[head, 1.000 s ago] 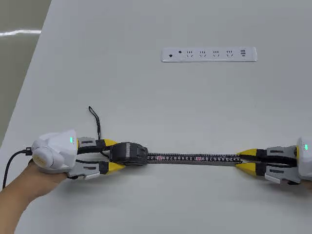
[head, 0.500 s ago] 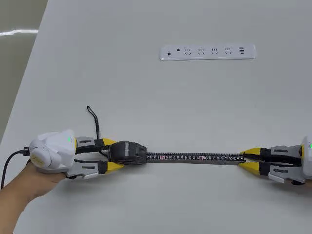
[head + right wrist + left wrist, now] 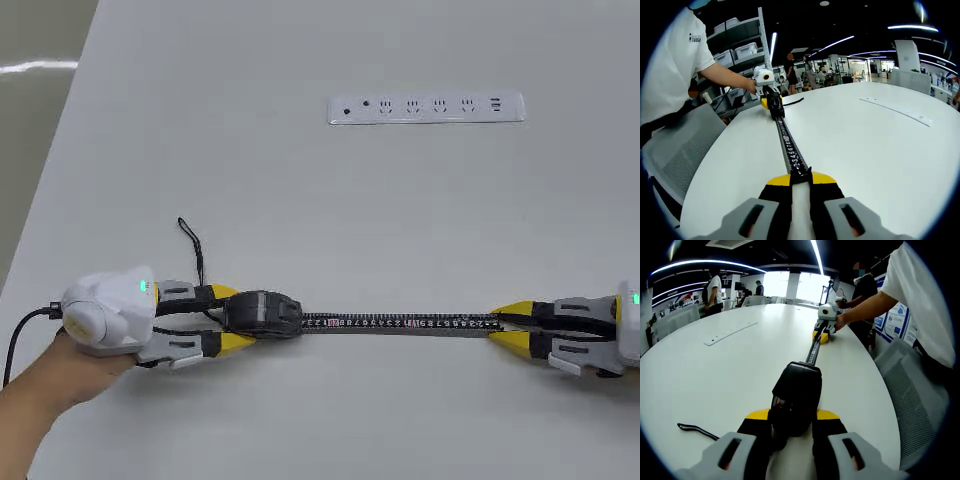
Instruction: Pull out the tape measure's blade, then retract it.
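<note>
Our left gripper clamps the case on the table. Our right gripper pinches the end of the blade, stretched flat between them. We judge the blade thin, springy and slick, best held at its very end. Beyond lies a power strip.

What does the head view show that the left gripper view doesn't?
The head view adds the printed numbers on the blade, seen from above, and the black cable behind the left tool. The left gripper view adds people standing far off, ceiling light strips and a mesh chair. Both share the tape measure clamped in the left tool, its blade pulled out to the right tool, the wrist strap, the power strip and the white table.
</note>
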The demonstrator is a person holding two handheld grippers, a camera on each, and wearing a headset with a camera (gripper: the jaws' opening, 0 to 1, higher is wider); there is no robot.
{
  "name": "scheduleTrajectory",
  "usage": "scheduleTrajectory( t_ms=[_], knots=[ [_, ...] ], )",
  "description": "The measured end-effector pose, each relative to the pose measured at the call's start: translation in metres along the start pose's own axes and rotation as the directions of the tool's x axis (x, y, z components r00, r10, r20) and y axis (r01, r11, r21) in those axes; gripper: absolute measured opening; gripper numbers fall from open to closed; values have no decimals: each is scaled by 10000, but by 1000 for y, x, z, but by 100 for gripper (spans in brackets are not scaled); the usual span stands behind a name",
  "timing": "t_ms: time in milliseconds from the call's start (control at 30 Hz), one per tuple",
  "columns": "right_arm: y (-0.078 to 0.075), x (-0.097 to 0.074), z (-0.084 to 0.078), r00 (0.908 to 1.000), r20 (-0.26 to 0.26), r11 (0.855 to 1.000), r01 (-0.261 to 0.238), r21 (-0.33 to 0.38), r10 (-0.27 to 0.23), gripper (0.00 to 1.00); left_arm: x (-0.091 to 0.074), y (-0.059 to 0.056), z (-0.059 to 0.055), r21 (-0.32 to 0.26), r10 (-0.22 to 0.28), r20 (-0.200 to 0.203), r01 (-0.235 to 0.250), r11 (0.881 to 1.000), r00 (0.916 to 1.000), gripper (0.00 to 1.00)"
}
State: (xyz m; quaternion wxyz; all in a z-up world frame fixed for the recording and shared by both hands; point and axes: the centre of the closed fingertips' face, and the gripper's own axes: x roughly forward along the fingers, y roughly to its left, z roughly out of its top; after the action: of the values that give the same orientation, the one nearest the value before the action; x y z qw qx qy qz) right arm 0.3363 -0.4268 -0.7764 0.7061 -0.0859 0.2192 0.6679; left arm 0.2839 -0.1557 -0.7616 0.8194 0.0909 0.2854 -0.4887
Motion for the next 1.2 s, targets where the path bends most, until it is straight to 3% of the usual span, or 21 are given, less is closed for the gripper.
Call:
scheduleTrajectory(
  t_ms=[300, 533, 767, 1200],
  knots=[
    [0, 0, 0, 10000, -6, 10000, 18, -29, -18, 11, 0, 0, 0, -57, -15, 69, 15, 10000, 10000, 28],
    [-1, 1, 1, 9999, -82, 9999, 67, -82, -68, 12, 4, 0, -4, 67, 158, -170, -157, 9999, 9997, 28],
    [-2, 2, 3, 9998, -64, 9998, 207, 6, -207, 14, 4, -1, -3, 25, 131, -205, -131, 9999, 9997, 36],
    [-3, 2, 6, 9991, 110, 9988, 407, 277, -410, 20, 1, 0, -1, -6, 305, -182, -305, 9995, 9994, 41]
  ],
)
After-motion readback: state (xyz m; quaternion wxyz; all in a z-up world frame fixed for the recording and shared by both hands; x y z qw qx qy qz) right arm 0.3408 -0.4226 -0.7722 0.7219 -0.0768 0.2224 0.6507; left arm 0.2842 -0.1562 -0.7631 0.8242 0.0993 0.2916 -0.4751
